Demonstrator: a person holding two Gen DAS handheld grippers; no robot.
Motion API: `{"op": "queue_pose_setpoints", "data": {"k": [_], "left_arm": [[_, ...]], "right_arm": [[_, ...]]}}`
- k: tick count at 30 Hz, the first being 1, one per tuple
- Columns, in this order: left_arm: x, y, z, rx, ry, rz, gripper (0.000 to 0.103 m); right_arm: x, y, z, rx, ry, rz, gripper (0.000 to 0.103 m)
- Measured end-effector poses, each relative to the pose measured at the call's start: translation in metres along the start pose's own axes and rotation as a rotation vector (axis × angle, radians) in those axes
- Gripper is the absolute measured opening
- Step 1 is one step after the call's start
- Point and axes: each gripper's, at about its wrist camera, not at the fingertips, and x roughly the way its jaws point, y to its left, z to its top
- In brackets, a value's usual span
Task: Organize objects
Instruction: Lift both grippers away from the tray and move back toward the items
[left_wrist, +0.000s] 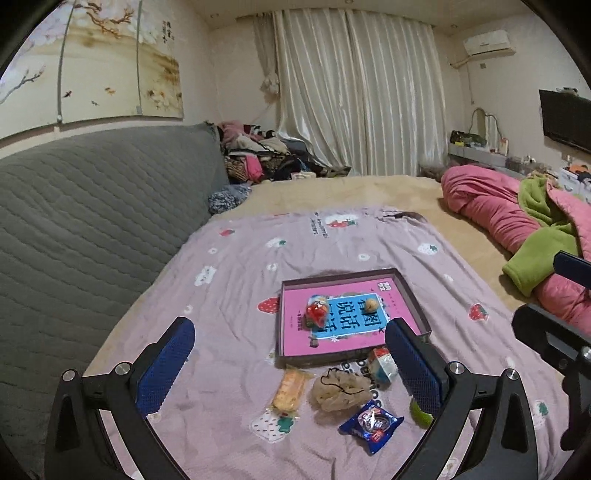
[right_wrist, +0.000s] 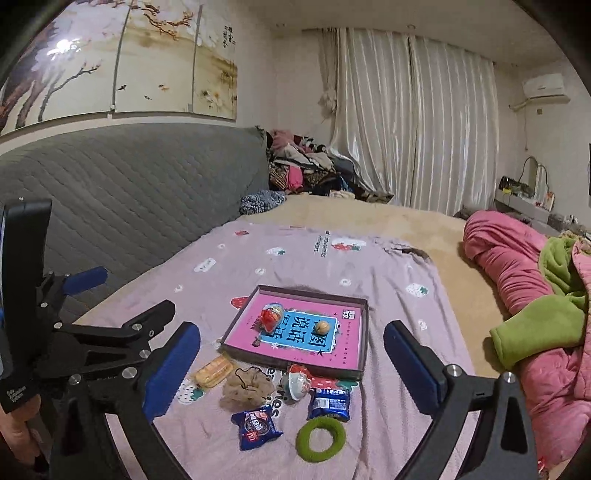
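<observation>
A shallow box (left_wrist: 413, 295) (right_wrist: 364, 332) with a pink and blue printed floor lies on the lilac sheet. Inside it are a red snack packet (left_wrist: 317, 309) (right_wrist: 270, 316) and a walnut (left_wrist: 370, 304) (right_wrist: 323, 326). In front of it lie a yellow wafer pack (left_wrist: 290, 390) (right_wrist: 213, 370), a beige mesh pouch (left_wrist: 340, 392) (right_wrist: 246, 387), a small patterned bowl (left_wrist: 382, 363) (right_wrist: 297, 380), two blue cookie packs (right_wrist: 255, 426) (right_wrist: 329, 404) and a green ring (right_wrist: 320, 439). My left gripper (left_wrist: 291, 369) and right gripper (right_wrist: 291, 373) are open and empty, hovering before these items.
A grey quilted sofa back (left_wrist: 92, 221) runs along the left. A rolled pink quilt with a green blanket (right_wrist: 535, 295) lies at the right. Piled clothes (left_wrist: 258, 155) and curtains stand at the far end of the bed.
</observation>
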Motion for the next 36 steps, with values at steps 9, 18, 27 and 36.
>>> {"op": "queue_pose_setpoints", "data": {"k": [9,18,27,36], "left_arm": [[-0.026,0.008,-0.010,-0.031,-0.001,-0.027,0.103],[-0.045,0.010,-0.023,-0.039,-0.012,-0.020,0.103],[-0.060,0.002,-0.039,-0.019,-0.022,-0.023,0.103],[-0.066,-0.009,-0.051,0.011,-0.020,-0.030,0.103]], "right_arm": [[-0.022,0.008,-0.010,-0.026,-0.009,0.002,0.101],[-0.036,0.016,-0.026,-0.038,-0.007,0.013,0.101],[-0.045,0.019,-0.044,-0.045,0.007,0.012,0.101],[-0.041,0.016,-0.065,-0.049,0.045,0.000,0.101]]}}
